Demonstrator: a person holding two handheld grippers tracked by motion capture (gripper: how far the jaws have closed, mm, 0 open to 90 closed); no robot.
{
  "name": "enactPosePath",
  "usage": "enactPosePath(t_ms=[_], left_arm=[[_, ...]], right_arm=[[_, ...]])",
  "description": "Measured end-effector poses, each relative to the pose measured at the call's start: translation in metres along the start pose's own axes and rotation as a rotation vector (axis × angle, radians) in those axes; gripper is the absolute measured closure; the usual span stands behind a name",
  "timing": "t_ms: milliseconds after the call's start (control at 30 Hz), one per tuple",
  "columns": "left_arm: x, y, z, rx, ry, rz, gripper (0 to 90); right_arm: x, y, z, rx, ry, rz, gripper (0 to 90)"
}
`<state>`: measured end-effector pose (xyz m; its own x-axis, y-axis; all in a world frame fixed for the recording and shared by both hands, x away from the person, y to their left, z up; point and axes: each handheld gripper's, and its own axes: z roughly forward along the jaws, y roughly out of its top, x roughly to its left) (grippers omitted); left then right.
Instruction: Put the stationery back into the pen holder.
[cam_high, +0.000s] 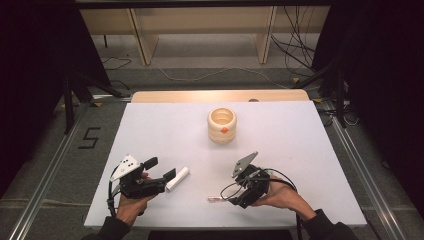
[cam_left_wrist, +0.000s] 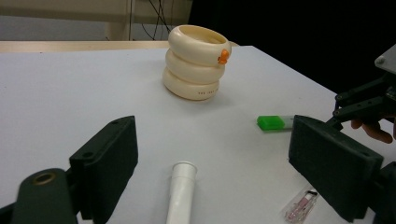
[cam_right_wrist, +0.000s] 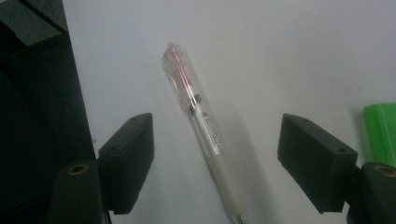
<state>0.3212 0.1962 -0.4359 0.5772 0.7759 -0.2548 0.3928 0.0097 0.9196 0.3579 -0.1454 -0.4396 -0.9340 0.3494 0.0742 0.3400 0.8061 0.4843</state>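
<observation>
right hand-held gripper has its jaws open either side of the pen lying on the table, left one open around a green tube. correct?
Not quite. The tube between the left hand-held gripper's open jaws is white, as the left gripper view shows; the green thing lies farther off. The right hand-held gripper is open either side of the pen.

A clear pen (cam_right_wrist: 201, 125) with pink ink and a white tube (cam_left_wrist: 181, 192) lie flat on the white table (cam_high: 280, 150).
</observation>
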Motion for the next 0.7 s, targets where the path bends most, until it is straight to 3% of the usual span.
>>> enactPosePath(t_ms=[200, 700], left_arm=[[-0.001, 0.000, 0.000, 0.009, -0.004, 0.012, 15.4], [-0.002, 0.000, 0.000, 0.007, -0.013, 0.016, 15.4]], right_arm=[[0.000, 0.000, 0.004, 0.044, 0.005, -0.023, 36.4], [-0.003, -0.006, 0.014, 0.135, -0.043, -0.064, 55.7]])
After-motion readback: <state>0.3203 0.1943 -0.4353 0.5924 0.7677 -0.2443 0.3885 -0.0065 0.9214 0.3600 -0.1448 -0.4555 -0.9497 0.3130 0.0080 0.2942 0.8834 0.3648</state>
